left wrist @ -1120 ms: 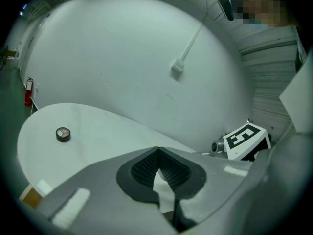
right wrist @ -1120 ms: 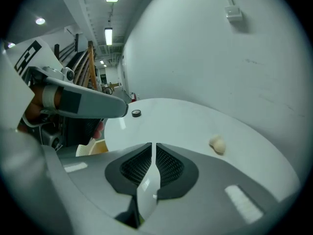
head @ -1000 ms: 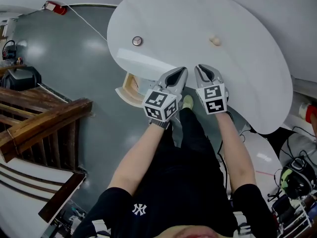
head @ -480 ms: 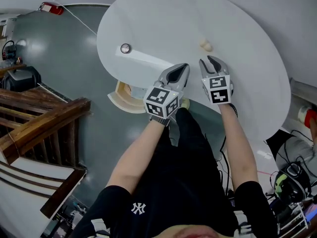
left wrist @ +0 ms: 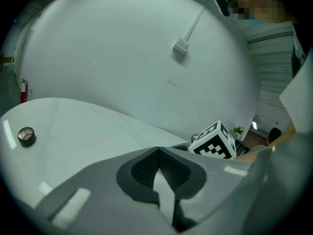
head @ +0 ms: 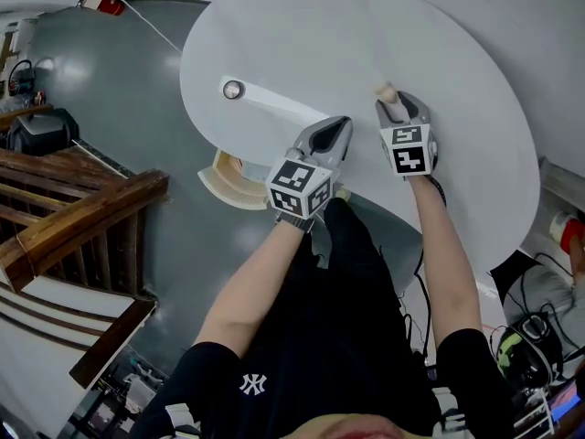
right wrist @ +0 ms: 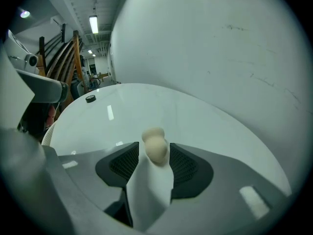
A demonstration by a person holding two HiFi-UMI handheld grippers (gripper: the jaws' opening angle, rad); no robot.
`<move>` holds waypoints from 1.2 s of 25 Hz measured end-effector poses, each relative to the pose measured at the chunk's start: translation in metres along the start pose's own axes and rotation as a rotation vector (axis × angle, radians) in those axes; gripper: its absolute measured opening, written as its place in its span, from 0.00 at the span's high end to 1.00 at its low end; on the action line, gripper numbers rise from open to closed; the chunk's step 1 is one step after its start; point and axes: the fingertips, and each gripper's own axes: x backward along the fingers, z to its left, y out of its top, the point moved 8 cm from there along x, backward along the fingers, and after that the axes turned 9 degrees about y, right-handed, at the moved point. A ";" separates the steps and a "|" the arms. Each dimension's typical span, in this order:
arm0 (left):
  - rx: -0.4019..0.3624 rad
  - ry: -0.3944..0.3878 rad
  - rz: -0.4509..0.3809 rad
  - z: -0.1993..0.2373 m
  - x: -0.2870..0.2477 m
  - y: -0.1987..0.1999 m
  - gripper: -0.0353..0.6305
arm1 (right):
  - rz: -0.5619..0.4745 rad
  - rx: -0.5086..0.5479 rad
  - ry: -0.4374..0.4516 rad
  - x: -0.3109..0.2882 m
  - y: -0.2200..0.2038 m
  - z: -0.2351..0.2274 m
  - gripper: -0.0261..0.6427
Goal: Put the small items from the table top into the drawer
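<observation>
A beige, peanut-shaped lump (head: pixel 384 90) (right wrist: pixel 155 144) lies on the round white table (head: pixel 457 71). My right gripper (head: pixel 399 105) (right wrist: pixel 154 150) reaches down to it. Its jaws have just been opening, and the lump sits at their mouth with the pads not pressing on it. A small round dark-rimmed disc (head: pixel 233 89) (left wrist: pixel 26 135) (right wrist: pixel 90 98) rests near the table's left edge. My left gripper (head: pixel 335 129) (left wrist: pixel 157 149) hovers at the near table edge, shut and empty. Below the edge, left of it, the cream drawer (head: pixel 230 174) stands open.
A wooden stair railing (head: pixel 82 208) runs along the left above the grey floor. A red fire extinguisher (head: pixel 101 4) lies far left by a white cable. Gear and cables (head: pixel 539 337) crowd the floor at the lower right. A curved white wall (left wrist: pixel 146 58) backs the table.
My right gripper has moved forward over the table to the beige lump and its jaws have spread apart. The left gripper has shifted slightly along the table's near edge.
</observation>
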 end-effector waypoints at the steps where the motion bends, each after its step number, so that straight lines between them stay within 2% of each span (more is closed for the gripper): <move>1: 0.001 0.003 0.001 0.001 -0.001 -0.001 0.95 | 0.008 0.001 0.005 -0.004 0.000 -0.001 0.62; 3: 0.003 0.007 0.003 0.002 -0.001 -0.003 0.95 | 0.028 0.004 0.011 -0.010 -0.002 -0.003 0.64; 7: 0.006 0.017 0.003 0.004 0.003 -0.003 0.95 | 0.040 -0.002 0.002 -0.011 -0.002 -0.005 0.72; 15: 0.011 0.032 -0.014 0.008 0.022 -0.006 0.95 | -0.020 -0.012 0.010 0.004 0.003 0.009 0.74; 30: 0.016 0.051 -0.060 0.031 0.112 -0.014 0.95 | -0.076 0.030 0.124 0.034 0.023 0.147 0.74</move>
